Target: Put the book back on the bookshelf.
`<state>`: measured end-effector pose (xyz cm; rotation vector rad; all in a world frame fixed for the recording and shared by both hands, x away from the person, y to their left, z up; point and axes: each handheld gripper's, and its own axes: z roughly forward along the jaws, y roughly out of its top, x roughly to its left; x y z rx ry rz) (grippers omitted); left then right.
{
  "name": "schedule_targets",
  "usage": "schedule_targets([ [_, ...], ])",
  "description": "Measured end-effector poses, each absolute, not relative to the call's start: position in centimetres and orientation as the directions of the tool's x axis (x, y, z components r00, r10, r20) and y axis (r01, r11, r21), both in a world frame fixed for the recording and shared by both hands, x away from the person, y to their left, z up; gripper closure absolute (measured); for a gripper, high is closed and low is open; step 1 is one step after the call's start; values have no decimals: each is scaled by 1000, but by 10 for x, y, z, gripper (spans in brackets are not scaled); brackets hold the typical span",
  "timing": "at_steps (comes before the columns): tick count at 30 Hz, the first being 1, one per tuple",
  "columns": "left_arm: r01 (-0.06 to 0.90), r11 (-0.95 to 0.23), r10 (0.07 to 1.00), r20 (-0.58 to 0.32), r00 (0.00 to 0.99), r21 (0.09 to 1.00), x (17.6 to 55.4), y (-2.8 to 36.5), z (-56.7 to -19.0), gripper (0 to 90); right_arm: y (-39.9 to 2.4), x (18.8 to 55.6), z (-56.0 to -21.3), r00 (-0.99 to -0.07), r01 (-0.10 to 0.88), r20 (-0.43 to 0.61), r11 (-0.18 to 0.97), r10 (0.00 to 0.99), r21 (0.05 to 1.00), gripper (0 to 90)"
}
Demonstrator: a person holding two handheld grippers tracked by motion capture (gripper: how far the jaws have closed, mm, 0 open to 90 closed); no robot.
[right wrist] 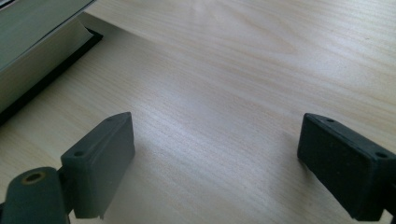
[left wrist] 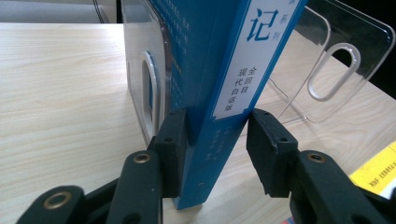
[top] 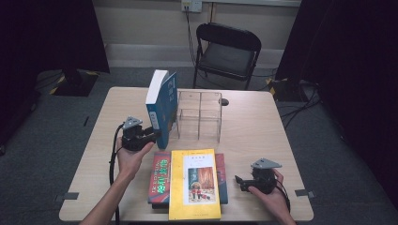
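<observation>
Three books are on the table point(top: 253, 126): one blue book point(top: 161, 101) upright at the left wall of the clear rack point(top: 199, 115), one yellow book point(top: 195, 183) lying on one red book point(top: 159, 176) at the near edge. The left gripper point(top: 152, 136) pinches the blue book's low spine, jaws partly spread. The right gripper point(top: 239, 180), near right, gapes wide over bare wood, touching nothing.
</observation>
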<state>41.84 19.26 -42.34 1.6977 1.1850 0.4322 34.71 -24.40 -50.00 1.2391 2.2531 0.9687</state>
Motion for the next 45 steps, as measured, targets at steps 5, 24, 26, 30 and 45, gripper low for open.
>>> schedule_targets([
  [5, 505, -33, 854, -238, 463, 863, 419, 193, -424, 583, -244, 347, -500, -532, 576, -8, 369, 847, 730, 107],
  [24, 506, -62, 835, -233, 498, 860, 387, 211, -414, 525, -242, 346, -500, -527, 578, -8, 366, 850, 729, 109],
  [26, 509, -84, 822, -229, 521, 857, 381, 211, -415, 590, -241, 346, -499, -535, 576, -9, 372, 845, 728, 127],
  [30, 534, -109, 792, -252, 557, 839, 365, 210, -420, 646, -238, 346, -494, -540, 588, 14, 365, 842, 722, 170],
  [45, 528, -228, 723, -221, 654, 818, 337, 181, -426, 617, -197, 344, -426, -613, 445, 64, 276, 788, 852, 290],
])
